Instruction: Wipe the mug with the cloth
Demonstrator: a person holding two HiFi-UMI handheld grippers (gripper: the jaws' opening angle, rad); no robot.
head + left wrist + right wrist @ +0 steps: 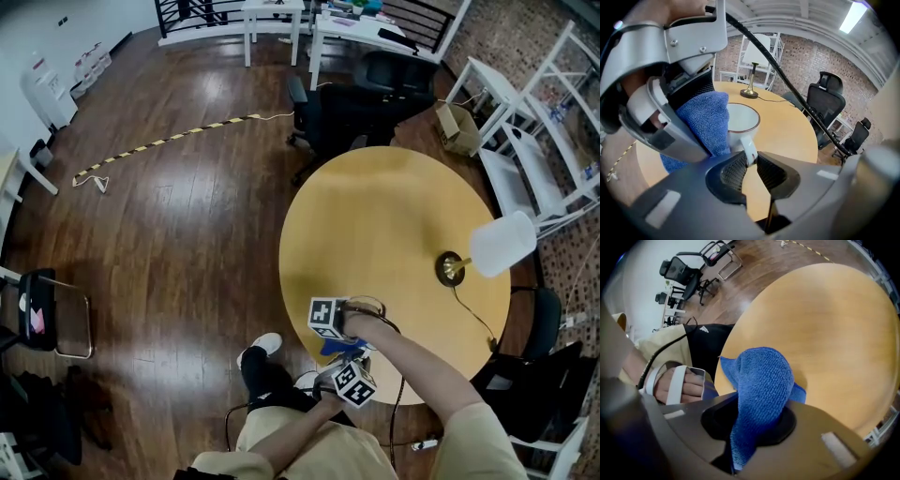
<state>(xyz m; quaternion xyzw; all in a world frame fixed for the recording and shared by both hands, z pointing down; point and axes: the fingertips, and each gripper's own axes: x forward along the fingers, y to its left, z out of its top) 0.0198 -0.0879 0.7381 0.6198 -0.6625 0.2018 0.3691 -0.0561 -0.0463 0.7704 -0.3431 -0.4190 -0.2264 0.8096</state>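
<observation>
Blue microfibre cloth (761, 390) is pinched in the closed right gripper (751, 426) and lies against the side of the white mug (740, 121). The left gripper (749, 169) clamps the mug's handle (749, 151), by the near edge of the round wooden table (394, 216). The wiping seems only at its start, and most of it is left.
</observation>
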